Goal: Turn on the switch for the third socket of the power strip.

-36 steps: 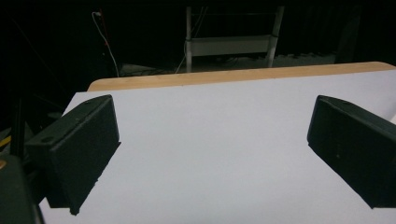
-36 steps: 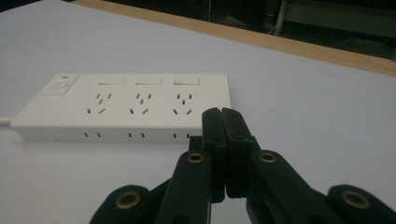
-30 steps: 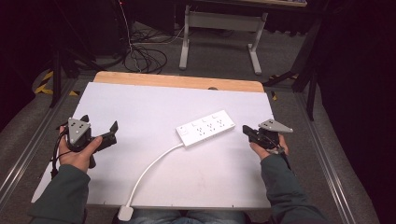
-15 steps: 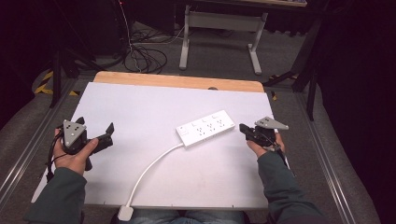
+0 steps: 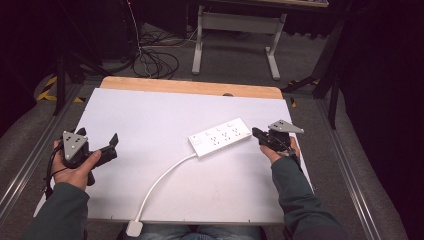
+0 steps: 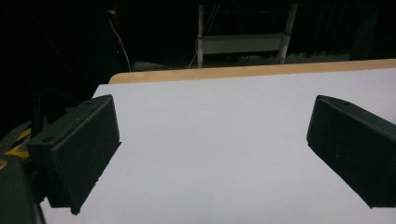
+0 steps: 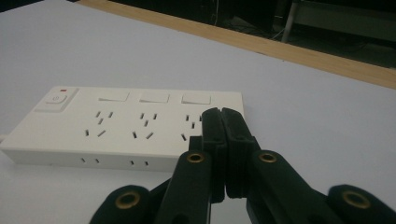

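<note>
You've got one white power strip (image 5: 220,137) on one table (image 5: 150,120). The strip has three socket groups, three small white rectangular tabs above them, and one switch (image 7: 56,100) at the end with a red mark. One white cable (image 5: 162,180) runs off it to one plug (image 5: 134,228) at the near edge. Two grippers: the left gripper (image 5: 97,150) and the right gripper (image 5: 257,134), one per hand, each with one grey plate. Two forearms in grey-green sleeves.

Before you, the white-topped table (image 5: 150,125) with a wooden strip (image 5: 190,87) along its 12 o'clock edge. A white power strip (image 5: 220,137) lies right of centre; its cable (image 5: 160,182) trails toward 7 o'clock.
</note>
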The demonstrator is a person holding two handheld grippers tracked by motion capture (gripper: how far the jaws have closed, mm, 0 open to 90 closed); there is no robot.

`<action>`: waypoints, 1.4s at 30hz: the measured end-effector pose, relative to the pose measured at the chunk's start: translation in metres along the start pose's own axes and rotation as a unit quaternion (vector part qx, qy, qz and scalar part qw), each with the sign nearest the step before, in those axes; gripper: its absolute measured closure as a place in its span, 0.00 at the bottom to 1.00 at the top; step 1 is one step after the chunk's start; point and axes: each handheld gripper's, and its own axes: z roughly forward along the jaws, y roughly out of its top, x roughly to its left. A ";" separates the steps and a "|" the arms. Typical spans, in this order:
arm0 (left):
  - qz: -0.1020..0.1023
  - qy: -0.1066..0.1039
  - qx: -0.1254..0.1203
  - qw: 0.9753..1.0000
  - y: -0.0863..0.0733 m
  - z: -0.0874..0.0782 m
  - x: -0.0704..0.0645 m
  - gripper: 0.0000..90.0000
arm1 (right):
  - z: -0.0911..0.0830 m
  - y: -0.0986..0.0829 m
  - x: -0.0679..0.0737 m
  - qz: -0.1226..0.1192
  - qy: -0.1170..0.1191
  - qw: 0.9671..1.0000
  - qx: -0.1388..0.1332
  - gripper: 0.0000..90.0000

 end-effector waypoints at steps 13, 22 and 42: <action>0.005 0.005 0.000 1.000 -0.001 -0.001 0.001 0.04 | 0.009 0.009 -0.005 -0.004 -0.003 1.000 0.001 1.00; 0.007 0.006 0.001 1.000 -0.002 -0.004 0.003 0.04 | 0.019 0.013 -0.001 -0.020 0.003 1.000 0.013 0.99; 0.010 0.004 0.004 1.000 -0.003 -0.006 0.002 0.04 | 0.032 0.022 0.004 -0.025 0.013 0.999 0.016 0.99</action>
